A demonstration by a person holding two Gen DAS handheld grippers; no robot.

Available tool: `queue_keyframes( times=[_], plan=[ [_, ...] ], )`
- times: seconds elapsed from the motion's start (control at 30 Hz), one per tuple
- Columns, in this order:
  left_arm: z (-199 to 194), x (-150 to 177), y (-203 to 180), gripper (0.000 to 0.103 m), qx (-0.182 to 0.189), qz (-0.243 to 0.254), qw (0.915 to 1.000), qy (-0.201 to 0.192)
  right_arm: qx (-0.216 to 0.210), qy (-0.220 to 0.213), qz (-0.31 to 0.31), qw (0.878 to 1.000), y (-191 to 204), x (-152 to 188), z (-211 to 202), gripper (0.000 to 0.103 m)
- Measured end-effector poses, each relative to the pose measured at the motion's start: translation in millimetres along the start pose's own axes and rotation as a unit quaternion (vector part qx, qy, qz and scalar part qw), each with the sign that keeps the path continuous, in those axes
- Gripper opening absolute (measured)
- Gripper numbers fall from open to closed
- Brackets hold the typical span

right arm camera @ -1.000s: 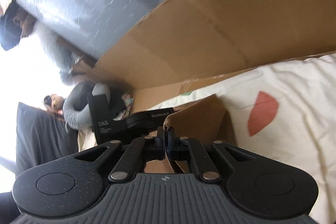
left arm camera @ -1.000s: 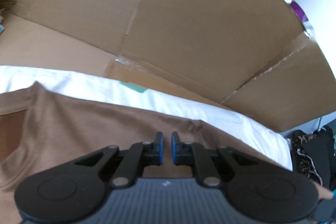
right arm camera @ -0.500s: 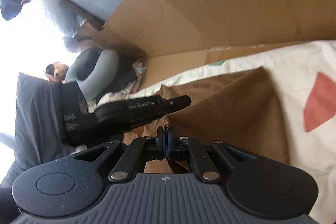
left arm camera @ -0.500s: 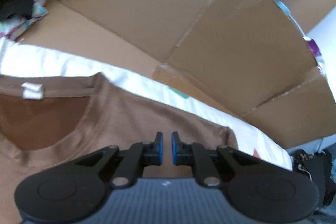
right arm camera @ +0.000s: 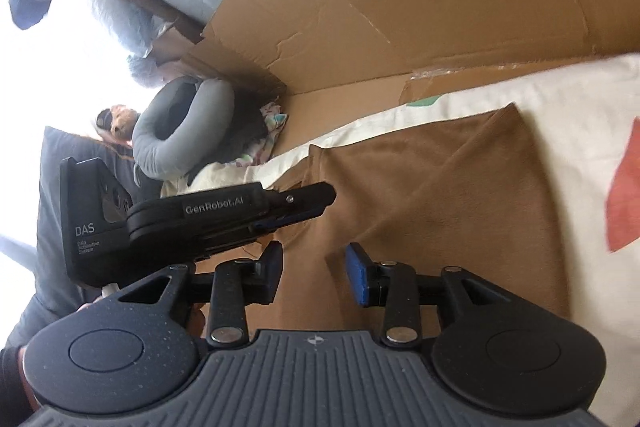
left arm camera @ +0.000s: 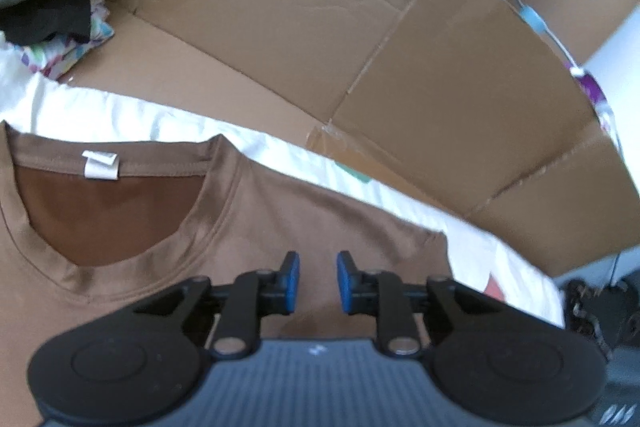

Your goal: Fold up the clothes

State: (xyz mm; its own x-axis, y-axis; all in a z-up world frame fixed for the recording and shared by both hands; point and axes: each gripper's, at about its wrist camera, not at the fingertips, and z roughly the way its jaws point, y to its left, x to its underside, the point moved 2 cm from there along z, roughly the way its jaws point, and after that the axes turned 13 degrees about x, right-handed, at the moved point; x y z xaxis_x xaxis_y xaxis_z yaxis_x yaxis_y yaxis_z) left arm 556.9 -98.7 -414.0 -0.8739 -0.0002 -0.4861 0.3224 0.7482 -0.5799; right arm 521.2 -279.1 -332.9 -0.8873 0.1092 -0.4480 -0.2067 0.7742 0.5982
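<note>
Your left gripper (left arm camera: 318, 281) sits low at six o'clock in its own view, level, with its blue-padded jaws spread a little apart and nothing between them. It hovers just over the brown T-shirt (left arm camera: 280, 227), which lies flat on a white sheet (left arm camera: 132, 115). The shirt's neckline (left arm camera: 112, 211) opens toward nine o'clock, and a small white tag (left arm camera: 101, 166) is sewn inside the collar; any writing on the tag is too blurred to read. A short sleeve edge (left arm camera: 434, 247) ends at about three o'clock from the jaws. A wall of cardboard (left arm camera: 360, 39) curves across the top, from ten o'clock to three o'clock.

Your right gripper (right arm camera: 314, 277) is also at six o'clock in its view, jaws spread wide and empty, held above the brown cloth (right arm camera: 440, 207). That camera is rolled sideways, so the sheet (right arm camera: 580, 147) runs up the right side, carrying a red patch (right arm camera: 624, 203) at three o'clock. In this view your left gripper (right arm camera: 304, 205) reaches in from nine o'clock, lying on its side over the shirt. Its body reads "GenRobot.AI" (right arm camera: 214, 205) along the arm and "DAS" (right arm camera: 85, 229) on the rear block, with smaller print beneath that is too fine to read. A grey U-shaped neck pillow (right arm camera: 180, 131) rests at ten o'clock beside a pile of patterned cloth (right arm camera: 264, 131). Part of your hand (right arm camera: 16, 379) shows at the lower left edge.
</note>
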Motion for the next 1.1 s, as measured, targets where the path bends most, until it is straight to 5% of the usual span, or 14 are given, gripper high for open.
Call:
queue_keyframes(
  times=[0.6,0.93,1.1],
  plan=[
    [2,27,16,0.03,0.026,0.017,0.9985,0.046,0.133,-0.053,-0.007,0.99,-59,-45,-5,0.037],
    [1,35,20,0.004,0.038,-0.007,0.998,0.05,0.206,-0.013,-0.086,0.975,-60,-64,20,0.037],
    [-11,31,17,0.003,0.045,-0.004,0.9984,0.035,0.222,0.0,-0.09,0.971,-67,-68,32,0.037]
  ],
)
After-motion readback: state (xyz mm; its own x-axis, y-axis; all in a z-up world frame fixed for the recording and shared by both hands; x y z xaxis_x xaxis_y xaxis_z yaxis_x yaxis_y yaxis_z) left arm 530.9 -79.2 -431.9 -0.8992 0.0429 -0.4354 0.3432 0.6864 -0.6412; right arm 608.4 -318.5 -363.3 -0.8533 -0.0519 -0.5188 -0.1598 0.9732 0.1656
